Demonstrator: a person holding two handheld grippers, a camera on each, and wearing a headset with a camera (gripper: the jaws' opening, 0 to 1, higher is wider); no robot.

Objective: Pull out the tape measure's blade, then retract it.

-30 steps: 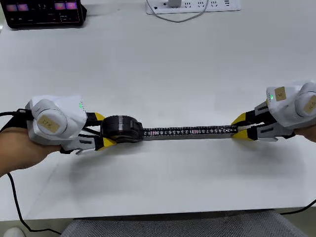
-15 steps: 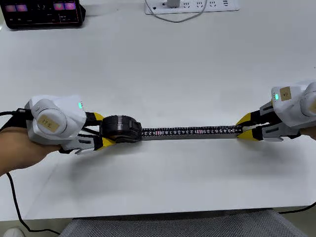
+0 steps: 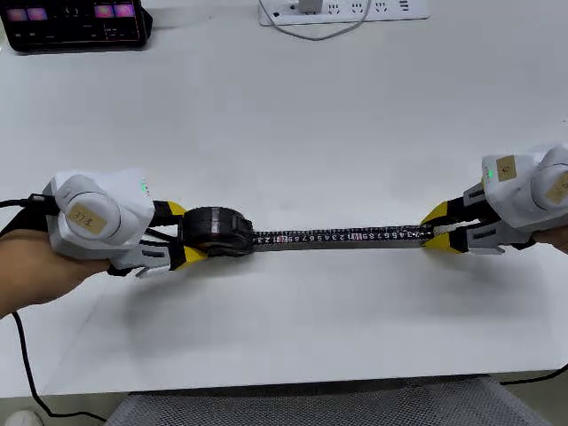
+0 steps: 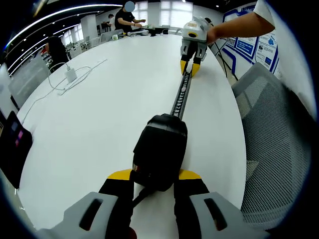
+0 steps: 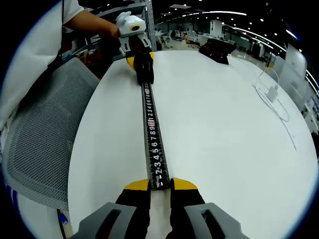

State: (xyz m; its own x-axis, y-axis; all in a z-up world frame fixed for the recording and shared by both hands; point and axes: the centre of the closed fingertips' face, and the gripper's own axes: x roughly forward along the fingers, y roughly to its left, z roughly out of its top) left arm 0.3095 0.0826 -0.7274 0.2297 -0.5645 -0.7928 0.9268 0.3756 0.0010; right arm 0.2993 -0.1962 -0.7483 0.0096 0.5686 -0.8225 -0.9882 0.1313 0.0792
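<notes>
- The left tongs (image 3: 185,233) clamp the black round tape measure case (image 3: 217,232) above the white surface (image 3: 293,133).
- The right tongs (image 3: 437,231) pinch the tip of the dark numbered blade (image 3: 342,236), which is slightly longer than before (retraction next, probably).

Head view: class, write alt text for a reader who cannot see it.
A black, rounded tape measure case is clamped in the left gripper, and the right gripper pinches the tip of its dark numbered blade, stretched straight over a white table.

The black tape measure case (image 3: 216,232) is at the left of the white table (image 3: 311,124), its metal blade (image 3: 342,236) stretching right. Behind lies a white plastic power strip (image 3: 346,9).
</notes>
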